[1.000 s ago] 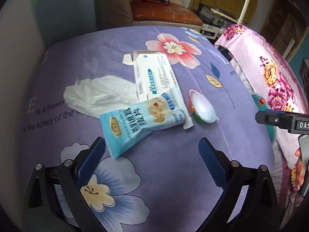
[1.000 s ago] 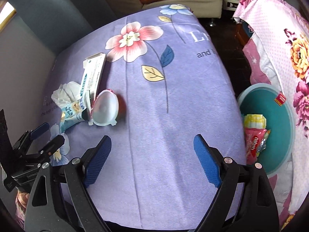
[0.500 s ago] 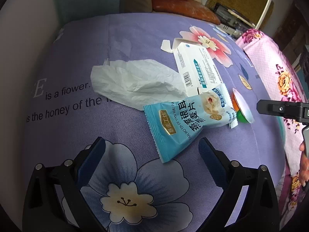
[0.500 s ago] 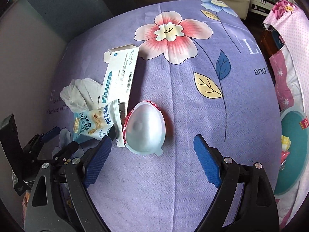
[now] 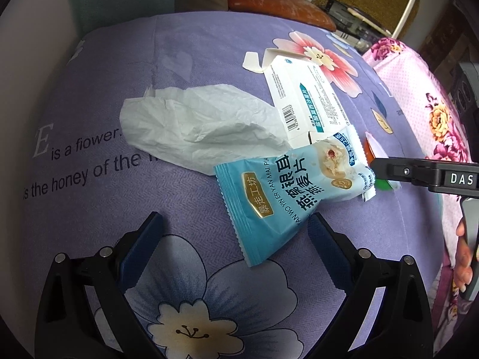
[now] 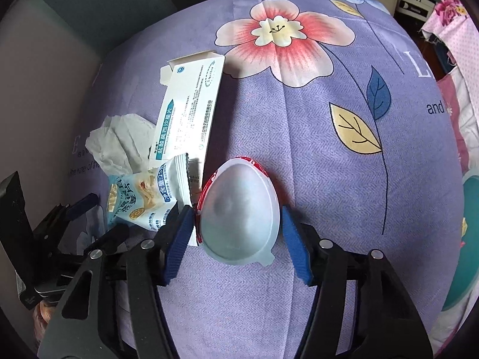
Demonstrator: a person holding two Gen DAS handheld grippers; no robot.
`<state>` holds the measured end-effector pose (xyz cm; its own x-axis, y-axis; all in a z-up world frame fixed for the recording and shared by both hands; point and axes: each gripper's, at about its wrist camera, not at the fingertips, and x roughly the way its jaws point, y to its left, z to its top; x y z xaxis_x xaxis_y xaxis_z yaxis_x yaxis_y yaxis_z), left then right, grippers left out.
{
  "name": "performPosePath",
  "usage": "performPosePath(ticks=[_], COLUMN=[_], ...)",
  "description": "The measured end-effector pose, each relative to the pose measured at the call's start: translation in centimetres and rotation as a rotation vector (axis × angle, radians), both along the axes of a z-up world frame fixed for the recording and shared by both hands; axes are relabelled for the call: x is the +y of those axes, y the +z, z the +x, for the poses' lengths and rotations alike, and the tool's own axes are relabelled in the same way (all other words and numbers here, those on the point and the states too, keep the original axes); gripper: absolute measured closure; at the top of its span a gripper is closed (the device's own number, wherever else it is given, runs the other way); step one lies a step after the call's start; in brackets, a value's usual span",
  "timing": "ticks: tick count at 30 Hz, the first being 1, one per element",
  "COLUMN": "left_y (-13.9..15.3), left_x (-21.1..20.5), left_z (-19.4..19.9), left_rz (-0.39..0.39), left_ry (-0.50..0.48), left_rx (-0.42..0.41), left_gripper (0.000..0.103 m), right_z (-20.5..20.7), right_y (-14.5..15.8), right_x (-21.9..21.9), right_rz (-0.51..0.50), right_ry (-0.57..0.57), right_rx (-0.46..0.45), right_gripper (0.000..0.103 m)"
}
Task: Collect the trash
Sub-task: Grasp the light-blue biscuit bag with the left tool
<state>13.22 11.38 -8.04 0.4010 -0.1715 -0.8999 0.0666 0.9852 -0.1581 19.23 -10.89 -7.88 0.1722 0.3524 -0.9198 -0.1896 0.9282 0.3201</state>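
Left wrist view: left tongs (image 5: 235,239) gaping wide, nothing gripped, hanging over the purple flower-print cloth (image 5: 179,53) covering the worktop. Light-blue crinkly snack wrapper (image 5: 287,191) lying just ahead, its lower corner poking in between the pads without touching either. Crumpled white tissue (image 5: 197,125) tucked partly under the wrapper's far side, flattened white-and-teal cardboard box (image 5: 302,101) beside it, toward the far right edge. Black body of the right tongs (image 5: 419,173) cutting in from the right, over a sliver of red-and-green cup.

Right wrist view: right tongs (image 6: 236,233) closing around an upturned translucent white plastic jelly cup with a red rim (image 6: 239,209). Cup sitting between the blue pads; can't tell if they're pressing on it yet. Wrapper's end (image 6: 143,197) right against the left pad (image 6: 176,239). Teal round bin (image 6: 470,239) peeking past the right edge.
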Motion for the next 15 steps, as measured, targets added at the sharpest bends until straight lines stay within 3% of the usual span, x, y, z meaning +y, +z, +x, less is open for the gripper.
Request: performPosePath(ticks=[2,4,5,8,15], left_y=[0.1,0.3,0.4,0.7,0.6], left_x=[0.1,0.0,-0.2,-1.2,-5.4], left_z=[-0.2,-0.4,-0.5,-0.9,-2.4], left_rz=[-0.026,-0.055,-0.049,-0.048,-0.062], left_ry=[0.014,0.013,0.008,-0.028,-0.149], left_rx=[-0.016,-0.019,-0.023,-0.017,0.012], left_gripper=[0.006,0.013,0.024,0.043,0.045], right_z=[-0.3,-0.7,-0.8,-1.4,-3.3], right_y=[0.0,0.5,0.7,1.0,1.8], right_x=[-0.1,-0.4,-0.7,-1.9,-5.4], right_rz=[0.002,-0.007,-0.006,0.007,0.019], right_ry=[0.002,-0.003,-0.008,-0.029,-0.079], right_rx=[-0.01,-0.04,-0.047,-0.047,-0.066], right_gripper=[0.051,0.051,0.051,0.051,0.051])
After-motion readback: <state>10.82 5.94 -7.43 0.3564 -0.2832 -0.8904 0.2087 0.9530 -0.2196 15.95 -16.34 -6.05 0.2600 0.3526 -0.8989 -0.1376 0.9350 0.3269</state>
